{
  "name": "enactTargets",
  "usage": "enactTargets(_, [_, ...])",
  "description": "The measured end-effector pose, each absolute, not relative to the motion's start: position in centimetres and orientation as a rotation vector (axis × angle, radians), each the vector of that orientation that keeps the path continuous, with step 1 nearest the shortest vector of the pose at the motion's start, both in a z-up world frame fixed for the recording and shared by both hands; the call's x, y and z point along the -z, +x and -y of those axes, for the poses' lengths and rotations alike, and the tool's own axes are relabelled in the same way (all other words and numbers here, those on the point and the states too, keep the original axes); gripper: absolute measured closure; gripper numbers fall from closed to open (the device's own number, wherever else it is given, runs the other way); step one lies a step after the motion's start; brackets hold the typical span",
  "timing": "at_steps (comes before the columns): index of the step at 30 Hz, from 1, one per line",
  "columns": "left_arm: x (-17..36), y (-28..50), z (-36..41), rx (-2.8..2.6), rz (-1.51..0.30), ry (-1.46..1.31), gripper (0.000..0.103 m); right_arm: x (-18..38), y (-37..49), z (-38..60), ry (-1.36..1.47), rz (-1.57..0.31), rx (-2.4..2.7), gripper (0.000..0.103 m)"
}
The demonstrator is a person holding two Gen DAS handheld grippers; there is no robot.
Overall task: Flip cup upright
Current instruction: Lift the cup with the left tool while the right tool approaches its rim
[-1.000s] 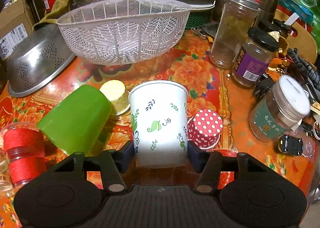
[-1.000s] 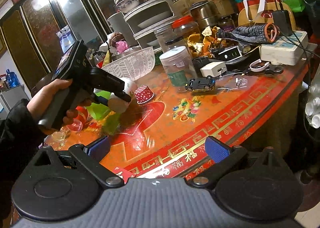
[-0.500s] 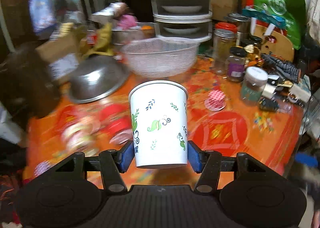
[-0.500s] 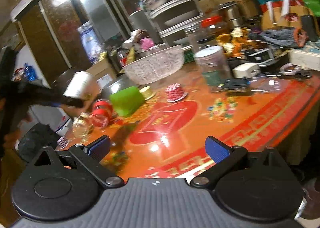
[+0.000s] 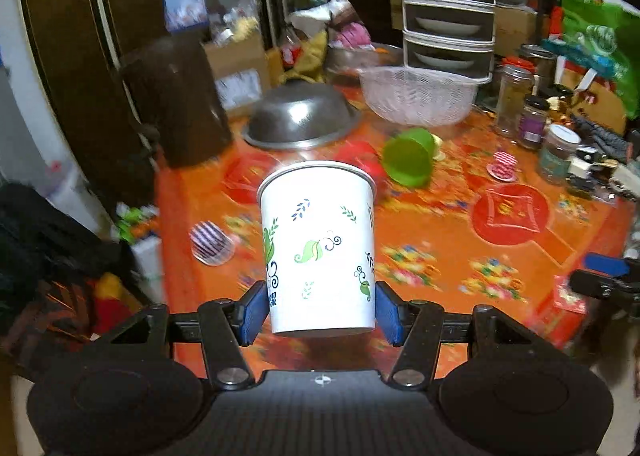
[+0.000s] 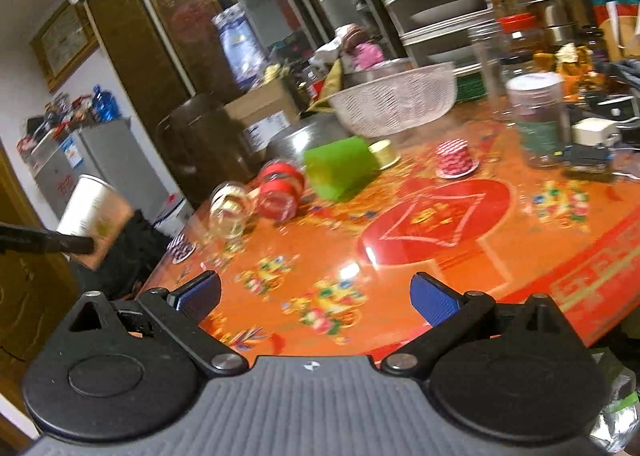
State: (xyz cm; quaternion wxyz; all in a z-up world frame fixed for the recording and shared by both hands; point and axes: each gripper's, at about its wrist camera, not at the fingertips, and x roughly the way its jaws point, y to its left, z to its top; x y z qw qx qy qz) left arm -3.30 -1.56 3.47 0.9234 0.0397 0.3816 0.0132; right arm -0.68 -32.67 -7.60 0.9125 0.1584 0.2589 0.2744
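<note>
My left gripper (image 5: 320,310) pinches the white cup (image 5: 318,248) near its lower end, held in the air, off the near-left edge of the orange table (image 5: 420,223). The cup's print is leaves and scrolls; its small blue mark is unreadable. My right gripper (image 6: 314,298) hovers low over the table, jaws apart, holding nothing.
</note>
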Motion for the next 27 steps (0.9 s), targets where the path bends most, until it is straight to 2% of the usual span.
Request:
enactTargets(8, [4.1, -3.1, 2.2, 0.041, -0.841, -0.067, 0.043, 7.7, 0.1, 29.0, 0.289, -0.649, -0.590, 0.001])
enactTargets(16, [6.3, -3.5, 1.5, 0.095, -0.870, -0.185, 0.043, 7.0, 2.0, 24.7, 0.327, -0.776, -0.677, 0.001])
enactTargets(23, [6.8, -3.2, 0.3, 0.138, -0.869, -0.267, 0.043, 7.3, 5.1, 20.3, 0.480, -1.032, -0.764, 0.001])
enactTargets(27, [7.1, -3.3, 0.0, 0.151, -0.862, -0.296, 0.043, 7.5, 6.9, 18.0, 0.450, -1.123, -0.737, 0.001])
